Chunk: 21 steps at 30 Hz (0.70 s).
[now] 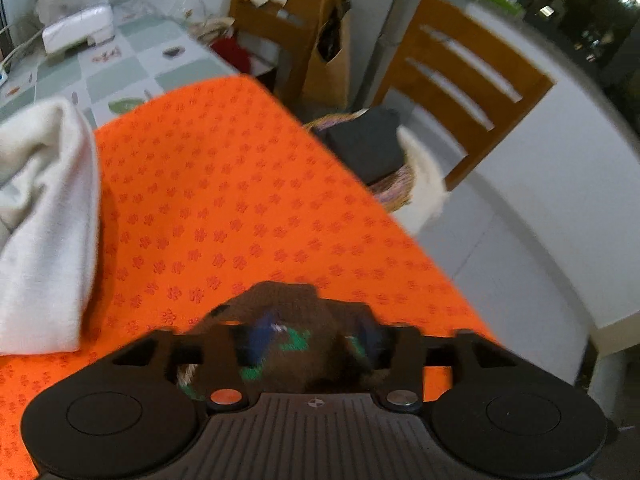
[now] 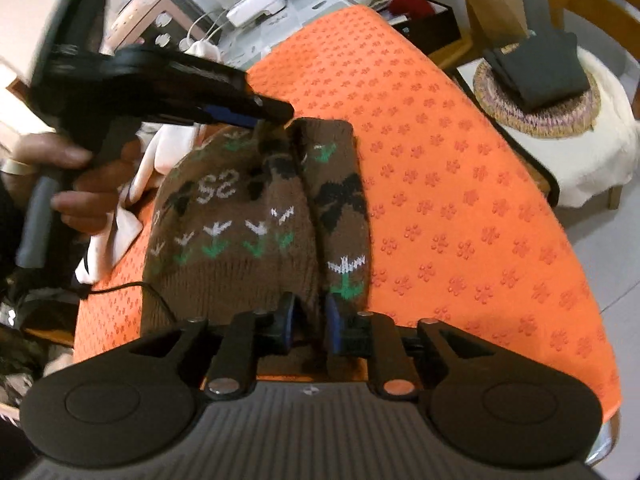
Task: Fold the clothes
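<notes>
A brown knitted sweater (image 2: 256,216) with white and green flower patterns lies folded lengthwise on the orange mat (image 2: 460,200). In the right wrist view my right gripper (image 2: 310,320) sits at the sweater's near end. Its blue pads stand a little apart, a ridge of the knit between them. A hand holds my left gripper (image 2: 272,114) over the sweater's far end. In the left wrist view my left gripper (image 1: 314,336) stands open, the sweater (image 1: 288,308) bunched loosely between and under its fingers on the mat (image 1: 240,200).
A white garment (image 1: 44,220) lies heaped on the mat's left side. Beyond the table edge stands a wooden chair (image 1: 460,76), with a woven basket (image 2: 536,120) that holds a dark folded garment (image 2: 540,72). A white device (image 1: 76,30) and cables sit at the far end of the table.
</notes>
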{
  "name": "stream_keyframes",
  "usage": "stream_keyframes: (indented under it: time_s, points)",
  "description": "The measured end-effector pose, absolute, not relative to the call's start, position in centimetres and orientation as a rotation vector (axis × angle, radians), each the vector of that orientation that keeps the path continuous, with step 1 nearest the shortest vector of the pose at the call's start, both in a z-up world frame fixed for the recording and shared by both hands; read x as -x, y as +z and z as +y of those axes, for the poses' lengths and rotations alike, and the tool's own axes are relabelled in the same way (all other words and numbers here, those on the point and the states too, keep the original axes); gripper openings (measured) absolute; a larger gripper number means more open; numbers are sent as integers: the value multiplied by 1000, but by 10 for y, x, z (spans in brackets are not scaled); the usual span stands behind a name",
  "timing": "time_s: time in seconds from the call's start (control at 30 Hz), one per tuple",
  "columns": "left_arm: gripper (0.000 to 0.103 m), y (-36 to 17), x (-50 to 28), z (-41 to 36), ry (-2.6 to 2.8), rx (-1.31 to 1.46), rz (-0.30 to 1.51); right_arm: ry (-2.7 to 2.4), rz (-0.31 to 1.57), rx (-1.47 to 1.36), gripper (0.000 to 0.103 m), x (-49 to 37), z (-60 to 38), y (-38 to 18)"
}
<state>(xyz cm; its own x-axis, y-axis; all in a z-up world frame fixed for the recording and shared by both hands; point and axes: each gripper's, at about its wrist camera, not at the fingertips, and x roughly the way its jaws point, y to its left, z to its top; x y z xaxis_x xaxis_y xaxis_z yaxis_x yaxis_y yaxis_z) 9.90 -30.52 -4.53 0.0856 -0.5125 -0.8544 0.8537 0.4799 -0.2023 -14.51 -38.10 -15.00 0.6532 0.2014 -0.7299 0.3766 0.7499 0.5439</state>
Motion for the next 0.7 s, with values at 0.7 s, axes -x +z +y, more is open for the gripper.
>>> stream_keyframes:
  time_s: [0.7]
  points:
    - [46, -73, -126, -158, -701, -252, 1111, 28, 841, -750, 36, 78, -397, -151]
